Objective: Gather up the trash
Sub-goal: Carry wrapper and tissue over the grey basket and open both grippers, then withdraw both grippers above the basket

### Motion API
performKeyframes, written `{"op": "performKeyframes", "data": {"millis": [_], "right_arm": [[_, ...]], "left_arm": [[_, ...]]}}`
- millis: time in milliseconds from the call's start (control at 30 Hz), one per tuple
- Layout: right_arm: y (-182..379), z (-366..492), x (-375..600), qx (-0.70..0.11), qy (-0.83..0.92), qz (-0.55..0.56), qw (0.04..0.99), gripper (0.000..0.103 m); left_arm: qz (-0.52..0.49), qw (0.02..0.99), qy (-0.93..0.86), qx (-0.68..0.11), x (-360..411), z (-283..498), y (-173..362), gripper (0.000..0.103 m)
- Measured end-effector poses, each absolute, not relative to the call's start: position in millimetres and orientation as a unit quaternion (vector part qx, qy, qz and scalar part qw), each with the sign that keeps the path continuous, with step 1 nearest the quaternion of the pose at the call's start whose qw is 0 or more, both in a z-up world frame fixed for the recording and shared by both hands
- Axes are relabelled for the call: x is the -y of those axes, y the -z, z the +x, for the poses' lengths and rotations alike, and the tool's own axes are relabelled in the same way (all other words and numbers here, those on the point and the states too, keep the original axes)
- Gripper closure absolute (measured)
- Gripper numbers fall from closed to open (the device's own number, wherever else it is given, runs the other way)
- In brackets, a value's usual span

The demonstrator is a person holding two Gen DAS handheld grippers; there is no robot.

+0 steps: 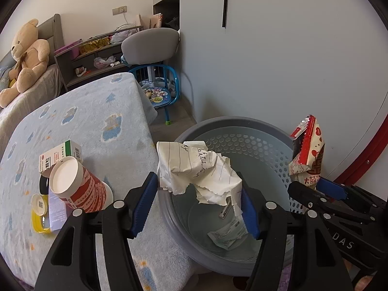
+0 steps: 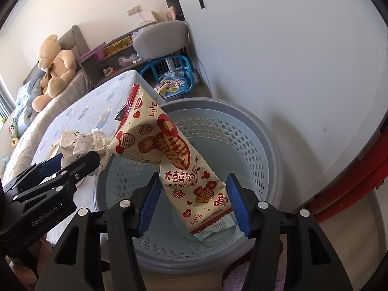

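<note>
A crumpled sheet of lined paper (image 1: 198, 169) hangs over the near-left rim of a grey perforated basket (image 1: 218, 126), with my left gripper (image 1: 197, 203) shut on it between the blue pads. My right gripper (image 2: 194, 201) is shut on a cream and red snack wrapper (image 2: 179, 160), which stands tilted above the basket (image 2: 242, 111). In the left wrist view the right gripper (image 1: 312, 189) and wrapper (image 1: 308, 150) sit at the basket's right rim. The right wrist view shows the left gripper (image 2: 70, 162) and paper (image 2: 82, 143) to the left. A small pale packet (image 1: 228, 235) lies on the basket floor.
On the blue-patterned bed cover (image 1: 97, 121) to the left lie a tipped red and white paper cup (image 1: 77, 184), a green and white medicine box (image 1: 60, 155) and a yellow lidded tub (image 1: 38, 215). A white wall stands behind the basket. A red hoop (image 1: 363, 157) leans at right.
</note>
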State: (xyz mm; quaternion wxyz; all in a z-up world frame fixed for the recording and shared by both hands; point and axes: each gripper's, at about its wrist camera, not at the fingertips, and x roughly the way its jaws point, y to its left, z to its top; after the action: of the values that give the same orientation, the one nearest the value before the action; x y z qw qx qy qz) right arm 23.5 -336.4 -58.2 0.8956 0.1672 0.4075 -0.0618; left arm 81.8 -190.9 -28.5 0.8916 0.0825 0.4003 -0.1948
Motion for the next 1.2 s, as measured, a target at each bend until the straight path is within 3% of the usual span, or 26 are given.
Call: {"op": "performKeyframes", "data": {"millis": [233, 300, 367, 467, 1200], "right_arm": [[60.9, 25.6, 341.0, -0.408, 0.072, 0.171, 0.894, 0.047], [60.5, 26.1, 339.0, -0.406, 0.078, 0.165, 0.895, 0.046], [58.1, 25.9, 337.1, -0.402, 0.077, 0.165, 0.897, 0.032], [55.4, 25.0, 334.8, -0.394, 0.082, 0.156, 0.902, 0.026], [58.4, 26.0, 336.3, -0.395, 0.075, 0.161, 0.902, 0.025]], "left_arm": [[0.086, 0.889, 0.187, -0.409, 194.2, 86.4, 32.4, 0.04], [0.083, 0.889, 0.184, -0.412, 193.6, 87.0, 32.8, 0.034], [0.081, 0.889, 0.179, -0.415, 191.6, 87.9, 33.6, 0.031], [0.077, 0.891, 0.17, -0.415, 187.6, 88.6, 33.0, 0.026], [0.076, 0.897, 0.142, -0.411, 179.5, 79.9, 27.9, 0.025]]}}
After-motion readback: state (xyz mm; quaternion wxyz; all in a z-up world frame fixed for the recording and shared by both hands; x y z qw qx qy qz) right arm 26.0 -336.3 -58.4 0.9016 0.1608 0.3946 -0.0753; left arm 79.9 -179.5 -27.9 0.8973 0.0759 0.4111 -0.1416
